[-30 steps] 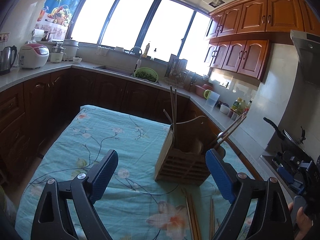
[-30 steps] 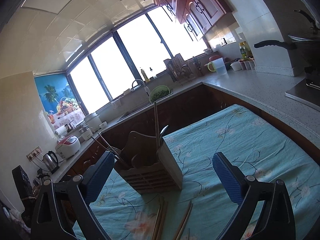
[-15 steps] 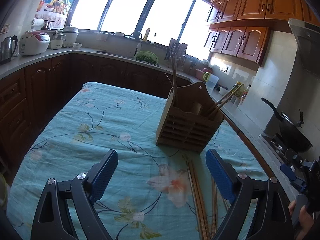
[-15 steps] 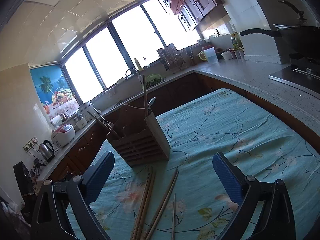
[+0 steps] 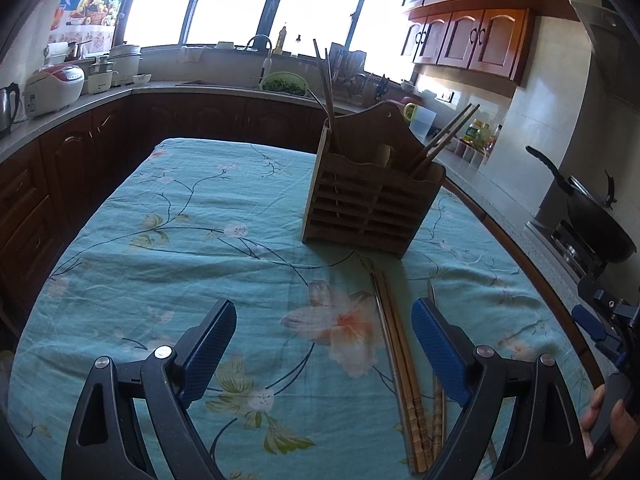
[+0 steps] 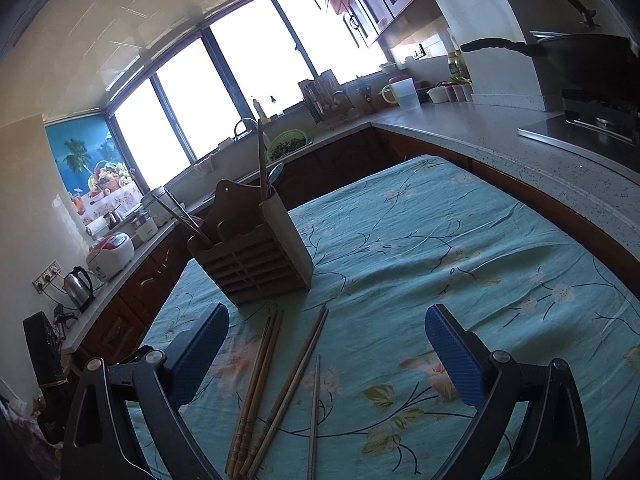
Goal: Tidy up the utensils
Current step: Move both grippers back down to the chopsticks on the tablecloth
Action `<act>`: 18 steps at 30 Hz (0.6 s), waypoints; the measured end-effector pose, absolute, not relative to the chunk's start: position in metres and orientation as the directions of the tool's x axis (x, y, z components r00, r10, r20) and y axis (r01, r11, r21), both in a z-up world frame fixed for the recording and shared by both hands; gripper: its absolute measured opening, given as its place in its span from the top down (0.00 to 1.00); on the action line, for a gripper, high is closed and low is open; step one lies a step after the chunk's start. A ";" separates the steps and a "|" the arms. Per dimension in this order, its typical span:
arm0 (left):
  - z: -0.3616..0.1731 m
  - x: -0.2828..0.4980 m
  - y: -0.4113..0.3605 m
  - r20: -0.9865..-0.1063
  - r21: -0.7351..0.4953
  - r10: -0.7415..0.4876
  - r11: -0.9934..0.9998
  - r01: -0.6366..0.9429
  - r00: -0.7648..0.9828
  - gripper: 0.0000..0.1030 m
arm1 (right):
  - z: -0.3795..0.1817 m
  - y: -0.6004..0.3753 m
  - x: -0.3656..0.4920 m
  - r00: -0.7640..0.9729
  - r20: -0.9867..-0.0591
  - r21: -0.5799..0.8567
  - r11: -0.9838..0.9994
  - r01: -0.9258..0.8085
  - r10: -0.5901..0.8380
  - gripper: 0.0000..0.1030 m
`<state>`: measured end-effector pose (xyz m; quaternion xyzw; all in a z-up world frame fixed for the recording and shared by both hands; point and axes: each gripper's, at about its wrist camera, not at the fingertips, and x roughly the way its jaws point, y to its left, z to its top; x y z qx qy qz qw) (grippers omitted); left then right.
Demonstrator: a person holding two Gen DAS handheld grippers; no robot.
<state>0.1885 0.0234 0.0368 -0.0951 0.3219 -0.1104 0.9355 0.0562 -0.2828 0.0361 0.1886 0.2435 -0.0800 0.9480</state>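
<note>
Both tools hang spread and empty over the flowered table, loose chopsticks below them.

Left tool (image 5: 323, 344) and right tool (image 6: 326, 346) each carry nothing between their blue pads, jaws wide, probably set for a pick from above. Nearest, the loose chopsticks (image 6: 256, 392) lie flat on the teal tablecloth (image 6: 460, 264), fanned in pairs with a single thinner stick (image 6: 314, 412) beside them, their tips toward the holder. Just beyond stands the wooden utensil holder (image 6: 256, 264), upright, slatted at the front, with a few chopsticks (image 5: 444, 136) already leaning in its compartments; the loose ones likely belong there too. Farther off, the sink and bright windows line the kitchen wall.
</note>
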 end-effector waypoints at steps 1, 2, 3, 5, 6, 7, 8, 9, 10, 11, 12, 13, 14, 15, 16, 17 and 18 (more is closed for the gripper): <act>0.036 0.192 0.016 -0.597 -0.232 -0.266 0.960 0.154 0.757 0.14 | 0.036 -0.283 0.056 0.868 -0.492 0.310 0.918 0.247 -0.067 0.03; 0.034 0.196 0.009 -0.613 -0.216 -0.266 0.962 0.166 0.744 0.14 | 0.035 -0.284 0.056 0.866 -0.495 0.304 0.919 0.249 -0.071 0.04; 0.031 0.200 0.000 -0.631 -0.199 -0.268 0.963 0.182 0.728 0.15 | 0.034 -0.285 0.056 0.864 -0.499 0.301 0.920 0.250 -0.072 0.04; 0.027 0.209 -0.017 -0.662 -0.168 -0.269 0.963 0.211 0.700 0.18 | 0.032 -0.288 0.057 0.860 -0.504 0.295 0.921 0.256 -0.077 0.09; 0.025 0.214 -0.025 -0.674 -0.159 -0.272 0.961 0.225 0.687 0.24 | 0.031 -0.289 0.058 0.856 -0.510 0.291 0.921 0.260 -0.081 0.12; 0.022 0.219 -0.032 -0.686 -0.151 -0.275 0.960 0.238 0.674 0.30 | 0.030 -0.289 0.059 0.852 -0.517 0.289 0.920 0.264 -0.082 0.19; 0.019 0.224 -0.039 -0.698 -0.145 -0.276 0.958 0.248 0.660 0.34 | 0.028 -0.291 0.060 0.846 -0.526 0.289 0.919 0.268 -0.082 0.25; 0.015 0.232 -0.045 -0.712 -0.141 -0.278 0.956 0.257 0.645 0.42 | 0.027 -0.293 0.061 0.841 -0.535 0.290 0.917 0.272 -0.081 0.28; 0.010 0.238 -0.050 -0.724 -0.137 -0.279 0.955 0.264 0.631 0.48 | 0.026 -0.295 0.062 0.837 -0.541 0.292 0.916 0.274 -0.078 0.33; 0.006 0.244 -0.054 -0.735 -0.137 -0.279 0.953 0.269 0.617 0.51 | 0.025 -0.296 0.063 0.833 -0.547 0.292 0.915 0.278 -0.079 0.36; 0.001 0.250 -0.059 -0.747 -0.137 -0.280 0.952 0.273 0.603 0.59 | 0.023 -0.297 0.063 0.830 -0.553 0.290 0.914 0.283 -0.081 0.37; -0.003 0.255 -0.063 -0.757 -0.137 -0.283 0.950 0.280 0.589 0.66 | 0.022 -0.298 0.064 0.827 -0.556 0.292 0.913 0.285 -0.080 0.37; -0.008 0.261 -0.066 -0.767 -0.135 -0.283 0.949 0.286 0.576 0.68 | 0.021 -0.299 0.065 0.825 -0.559 0.294 0.912 0.285 -0.077 0.37; -0.012 0.264 -0.069 -0.775 -0.129 -0.278 0.949 0.289 0.567 0.69 | 0.020 -0.299 0.066 0.822 -0.565 0.295 0.912 0.284 -0.074 0.38; -0.012 0.264 -0.068 -0.763 -0.129 -0.282 0.948 0.290 0.582 0.69 | 0.018 -0.299 0.068 0.818 -0.571 0.294 0.913 0.283 -0.070 0.40; -0.014 0.266 -0.068 -0.763 -0.123 -0.277 0.949 0.289 0.584 0.69 | 0.016 -0.298 0.070 0.814 -0.577 0.294 0.914 0.281 -0.065 0.41; -0.017 0.267 -0.068 -0.766 -0.123 -0.275 0.950 0.287 0.580 0.70 | 0.014 -0.296 0.073 0.809 -0.585 0.292 0.915 0.279 -0.060 0.42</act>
